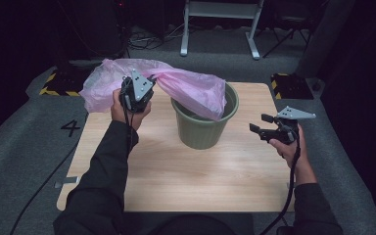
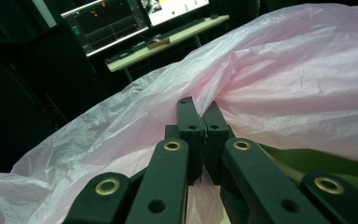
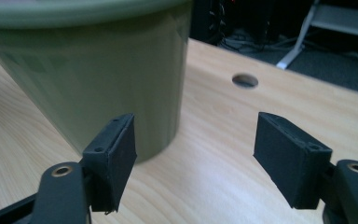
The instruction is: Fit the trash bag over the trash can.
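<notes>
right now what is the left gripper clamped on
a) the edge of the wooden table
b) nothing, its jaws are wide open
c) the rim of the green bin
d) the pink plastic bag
d: in the left gripper view the left gripper has its jaws pressed together on a bunched fold of the pink plastic bag, which drapes on into the green bin in the high view.

The pink bag [image 1: 176, 88] hides part of the green bin's [image 1: 203, 129] inside and rim.
</notes>
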`<state>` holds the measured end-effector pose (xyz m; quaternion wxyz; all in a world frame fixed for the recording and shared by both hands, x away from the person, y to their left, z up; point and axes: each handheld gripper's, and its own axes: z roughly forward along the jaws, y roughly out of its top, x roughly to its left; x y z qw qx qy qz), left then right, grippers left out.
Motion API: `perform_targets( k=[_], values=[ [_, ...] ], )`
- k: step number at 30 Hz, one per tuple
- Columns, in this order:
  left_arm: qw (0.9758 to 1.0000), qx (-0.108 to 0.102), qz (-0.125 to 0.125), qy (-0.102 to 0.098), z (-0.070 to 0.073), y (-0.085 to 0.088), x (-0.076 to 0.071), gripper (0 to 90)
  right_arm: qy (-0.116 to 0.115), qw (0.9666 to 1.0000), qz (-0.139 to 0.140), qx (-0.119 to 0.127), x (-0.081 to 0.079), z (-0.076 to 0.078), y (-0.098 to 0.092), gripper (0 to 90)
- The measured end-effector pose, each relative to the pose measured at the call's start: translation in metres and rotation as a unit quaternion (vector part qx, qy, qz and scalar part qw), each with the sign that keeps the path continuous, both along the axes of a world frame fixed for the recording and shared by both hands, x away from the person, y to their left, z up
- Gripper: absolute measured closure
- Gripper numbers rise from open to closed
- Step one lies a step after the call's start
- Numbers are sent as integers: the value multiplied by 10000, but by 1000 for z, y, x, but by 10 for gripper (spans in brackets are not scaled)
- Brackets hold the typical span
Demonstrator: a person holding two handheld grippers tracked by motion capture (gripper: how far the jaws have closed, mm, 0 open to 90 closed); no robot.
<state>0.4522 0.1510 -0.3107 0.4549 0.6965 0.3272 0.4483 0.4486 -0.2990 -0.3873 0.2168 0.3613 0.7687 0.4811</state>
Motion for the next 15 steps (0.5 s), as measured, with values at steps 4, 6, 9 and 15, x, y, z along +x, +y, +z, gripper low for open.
perform_targets(
  k=[4,6,9,15],
  values=[
    [9999,80,-38,99,-9,-6,4,895,-206,9996,155,61,-1,20,9,307],
    [9999,125,-50,99,-10,-9,4,895,-310,9992,251,46,-1,30,16,308],
    [9997,222,-12,66,-12,-14,4,895,-419,9984,373,74,-2,41,25,308],
    [9997,198,64,163,-17,-11,12,895,-683,9955,620,209,-4,66,41,305]
  ],
)
